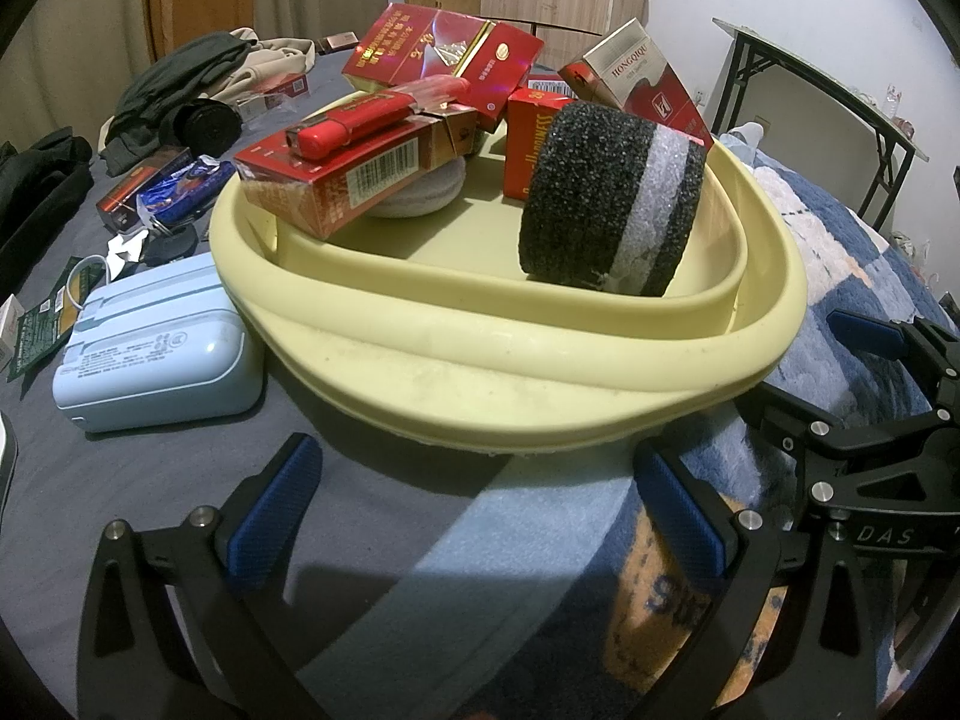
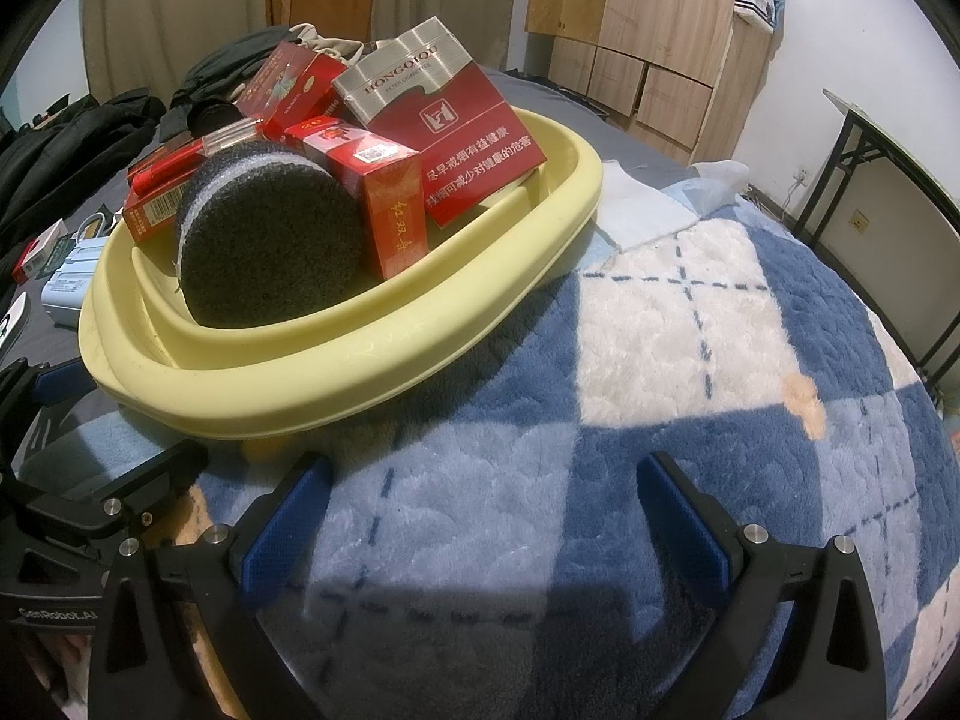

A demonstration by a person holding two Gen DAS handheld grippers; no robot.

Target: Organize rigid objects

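- Rigid objects, mostly red cigarette packs [image 1: 336,180], already sit piled in the yellow basin [image 1: 480,360] on the bed, with a black foam roll [image 1: 606,204] on edge at its near right.
- Left wrist view: the left tool [image 1: 474,516] is spread and empty, low before the basin's near rim.
- Judgement: the light blue case [image 1: 156,348], just beside the basin's left wall, looks the likeliest next pick; grip it across its short sides and lift clear of the rim.
- Loose packs and a blue wrapper [image 1: 180,186] lie farther left, near dark clothing [image 1: 180,90].
- Right wrist view: the right tool [image 2: 480,522] is spread and empty over the checked blanket [image 2: 690,330], near the basin [image 2: 336,384].
- The large red-and-silver pack [image 2: 456,138] leans on the far rim and could topple if the pile is knocked.
- The foam roll [image 2: 270,240] takes up the near side, leaving little open floor; place additions gently.
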